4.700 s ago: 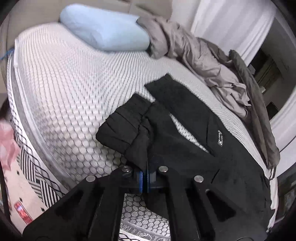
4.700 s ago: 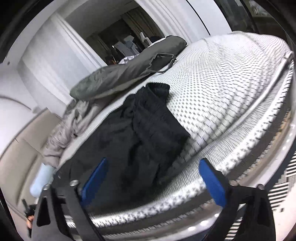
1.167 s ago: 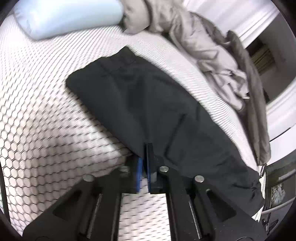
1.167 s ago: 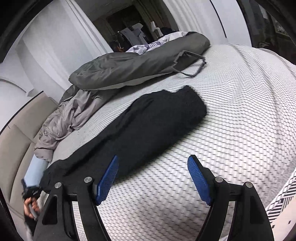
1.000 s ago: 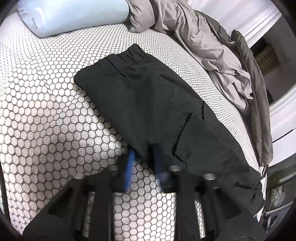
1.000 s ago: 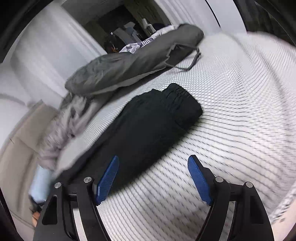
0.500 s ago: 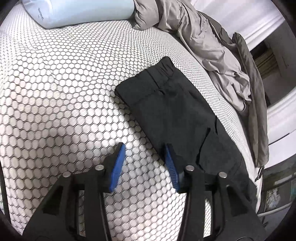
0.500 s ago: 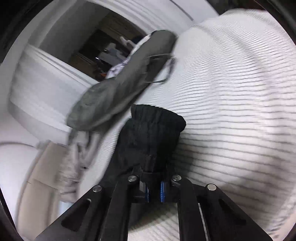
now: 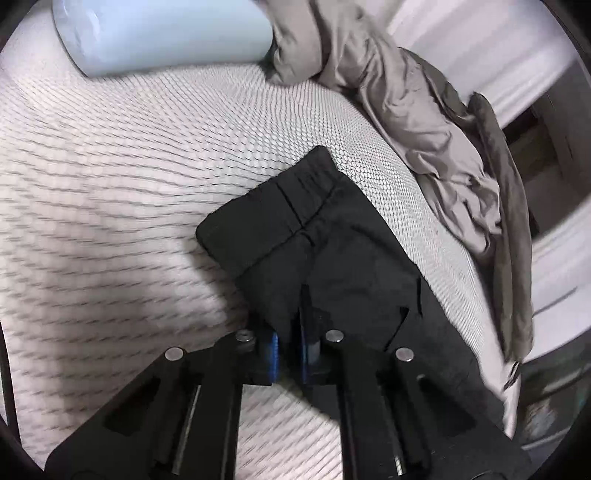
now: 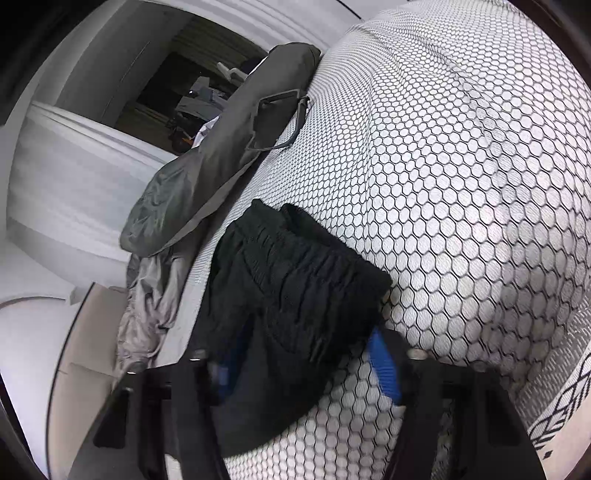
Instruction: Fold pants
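Black pants [image 9: 332, 258] lie folded lengthwise on a white hexagon-patterned bed [image 9: 110, 166], waistband toward the pillow. My left gripper [image 9: 288, 350] is nearly shut, pinching the near edge of the pants just below the waist. In the right wrist view the gathered cuff end of the pants [image 10: 295, 280] lies between the spread blue pads of my right gripper [image 10: 303, 365], which is open around the fabric. The left pad is partly hidden by cloth.
A light blue pillow [image 9: 159, 33] lies at the head of the bed. A crumpled grey-brown blanket [image 9: 417, 103] and a dark grey bag [image 10: 221, 147] lie along the far side. White curtains [image 10: 74, 192] hang behind. The bed edge [image 10: 554, 424] is near my right gripper.
My left gripper has moved onto the pants edge and closed on it. My right gripper, shut at the cuff half a second ago, now stands open around the cuff end.
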A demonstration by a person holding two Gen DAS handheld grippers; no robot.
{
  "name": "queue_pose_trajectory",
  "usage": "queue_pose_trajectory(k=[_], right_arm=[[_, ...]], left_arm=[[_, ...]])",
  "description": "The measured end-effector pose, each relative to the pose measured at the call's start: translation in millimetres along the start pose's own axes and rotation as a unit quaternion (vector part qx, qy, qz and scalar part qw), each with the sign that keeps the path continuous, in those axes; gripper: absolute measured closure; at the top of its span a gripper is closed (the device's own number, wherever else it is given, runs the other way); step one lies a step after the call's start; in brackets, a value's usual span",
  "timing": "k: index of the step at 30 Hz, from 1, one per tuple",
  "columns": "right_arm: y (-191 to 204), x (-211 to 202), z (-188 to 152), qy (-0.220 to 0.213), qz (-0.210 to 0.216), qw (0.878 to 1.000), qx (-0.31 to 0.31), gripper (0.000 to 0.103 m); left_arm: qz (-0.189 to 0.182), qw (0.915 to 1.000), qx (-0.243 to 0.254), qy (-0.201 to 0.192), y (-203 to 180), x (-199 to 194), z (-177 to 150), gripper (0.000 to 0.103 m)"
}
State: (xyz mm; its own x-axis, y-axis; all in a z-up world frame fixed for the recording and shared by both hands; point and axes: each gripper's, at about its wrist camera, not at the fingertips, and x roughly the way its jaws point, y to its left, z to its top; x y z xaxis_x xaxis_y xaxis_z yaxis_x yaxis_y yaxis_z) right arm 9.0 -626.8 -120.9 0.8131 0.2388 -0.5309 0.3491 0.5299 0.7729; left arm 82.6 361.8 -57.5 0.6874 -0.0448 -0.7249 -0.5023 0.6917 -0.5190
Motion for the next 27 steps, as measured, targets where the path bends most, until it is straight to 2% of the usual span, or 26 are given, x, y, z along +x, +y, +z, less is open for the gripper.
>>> queue_pose_trajectory(k=[1,2,3,5,6,7,8,9,10,11,12,13,14,15,16,17,18,20,22,23,25,26,27], right_arm=[[-3,2,-6,0.001,0.007,1.000,-0.004,0.075],[1,5,-9,0.007,0.015,1.000,-0.013,0.088],[8,6,-18,0.007,0.014,0.999,-0.029,0.093],[22,8,-27,0.007,0.011,0.999,-0.052,0.094],[21,-2,-31,0.004,0.022,0.998,-0.059,0.094],[19,-7,-34,0.002,0.024,0.998,-0.061,0.094],[19,-7,-37,0.005,0.009,0.998,-0.068,0.091],[18,-4,-38,0.016,-0.030,0.995,-0.089,0.076],[18,-3,-39,0.023,-0.050,0.994,-0.098,0.071],[19,-7,-38,0.024,-0.050,0.994,-0.098,0.067],[23,-16,-35,0.013,-0.054,0.993,-0.106,0.058],[30,-24,-35,-0.005,-0.066,0.990,-0.124,0.055],[40,-34,-33,-0.026,-0.077,0.986,-0.149,0.054],[56,-37,-28,-0.033,-0.085,0.980,-0.179,0.054],[68,-36,-23,-0.029,-0.087,0.976,-0.198,0.053],[82,-30,-17,-0.019,-0.089,0.971,-0.219,0.045],[99,-22,-12,-0.008,-0.094,0.965,-0.246,0.032],[129,-3,-5,0.009,-0.101,0.948,-0.303,0.025],[150,14,0,0.033,-0.122,0.930,-0.346,0.025],[165,20,1,0.030,-0.128,0.923,-0.362,0.025],[183,33,10,0.037,-0.116,0.917,-0.380,0.016],[194,50,14,0.050,-0.111,0.914,-0.387,0.011],[205,75,18,0.069,-0.112,0.911,-0.390,0.011]], left_arm=[[0.003,1.0000,0.004,-0.003,6,-10,-3,0.098],[0.007,1.0000,0.004,-0.005,13,-20,-6,0.098],[0.013,0.9999,0.005,-0.010,19,-27,-9,0.098],[0.037,0.9989,0.024,-0.019,27,-47,-19,0.098],[0.047,0.9982,0.031,-0.022,30,-52,-23,0.097],[0.055,0.9975,0.043,-0.014,38,-60,-27,0.096],[0.059,0.9970,0.050,-0.005,48,-70,-31,0.093],[0.068,0.9959,0.059,-0.003,48,-75,-31,0.090],[0.079,0.9942,0.072,-0.007,45,-81,-31,0.086],[0.089,0.9922,0.086,-0.016,40,-88,-31,0.082],[0.099,0.9889,0.106,-0.031,33,-98,-32,0.079],[0.102,0.9856,0.127,-0.046,23,-111,-33,0.072],[0.097,0.9838,0.141,-0.055,15,-120,-34,0.062],[0.088,0.9824,0.152,-0.064,5,-127,-34,0.057],[0.072,0.9808,0.167,-0.072,-10,-135,-35,0.046],[0.062,0.9797,0.176,-0.073,-22,-137,-35,0.037],[0.050,0.9792,0.183,-0.072,-33,-139,-35,0.033],[0.012,0.9790,0.195,-0.060,-59,-138,-37,0.021],[-0.004,0.9784,0.201,-0.048,-83,-133,-39,0.020],[-0.009,0.9779,0.204,-0.045,-94,-129,-41,0.019],[-0.027,0.9752,0.217,-0.036,-114,-120,-47,0.016],[-0.031,0.9734,0.225,-0.031,-124,-115,-51,0.015],[-0.031,0.9715,0.234,-0.025,-134,-109,-57,0.015]])
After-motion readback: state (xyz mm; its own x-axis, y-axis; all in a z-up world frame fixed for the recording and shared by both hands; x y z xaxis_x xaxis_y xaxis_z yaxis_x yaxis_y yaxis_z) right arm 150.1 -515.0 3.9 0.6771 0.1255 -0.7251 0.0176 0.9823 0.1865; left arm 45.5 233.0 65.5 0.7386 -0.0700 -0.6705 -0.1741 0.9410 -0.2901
